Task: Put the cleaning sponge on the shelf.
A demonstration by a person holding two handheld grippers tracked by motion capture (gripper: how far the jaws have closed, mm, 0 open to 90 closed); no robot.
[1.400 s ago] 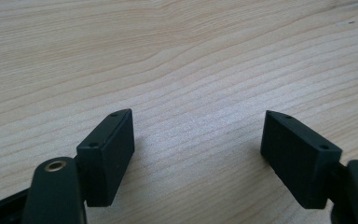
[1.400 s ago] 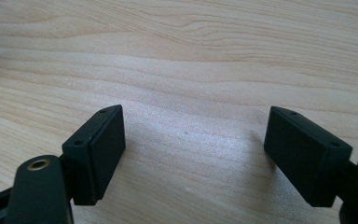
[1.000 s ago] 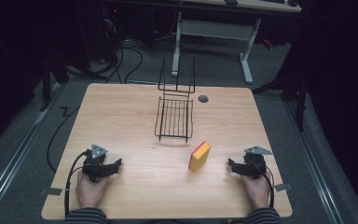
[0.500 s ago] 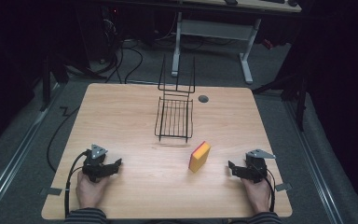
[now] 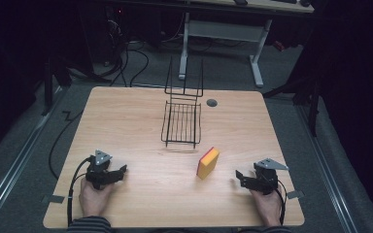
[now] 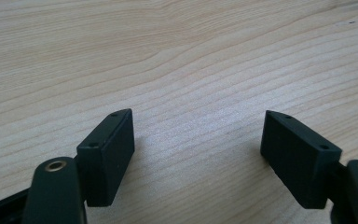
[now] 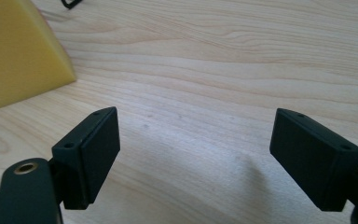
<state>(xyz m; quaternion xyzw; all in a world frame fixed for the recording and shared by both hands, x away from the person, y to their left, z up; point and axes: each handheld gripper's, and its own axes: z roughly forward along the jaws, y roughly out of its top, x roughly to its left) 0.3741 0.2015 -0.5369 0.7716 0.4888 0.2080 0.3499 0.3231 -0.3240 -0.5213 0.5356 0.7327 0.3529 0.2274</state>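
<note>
Your left gripper point(image 5: 119, 171) rests low on the table point(image 5: 136, 111) with its jaws parted and only bare wood between them; nothing lies near it, so leave it parked there. Ahead and between both tools sits the wire basket point(image 5: 181, 124), well apart from either. The yellow sponge point(image 5: 208, 162) with its red top edge stands on edge just ahead and to the left of your right gripper point(image 5: 239, 176), near but not touching. That gripper is spread open and empty too. As I judge it, the step in hand is the reach: swing the right tool leftward, square the jaws to the sponge's flat faces, straddle it fully, then squeeze gently so the foam doesn't tip or squirt out.
</note>
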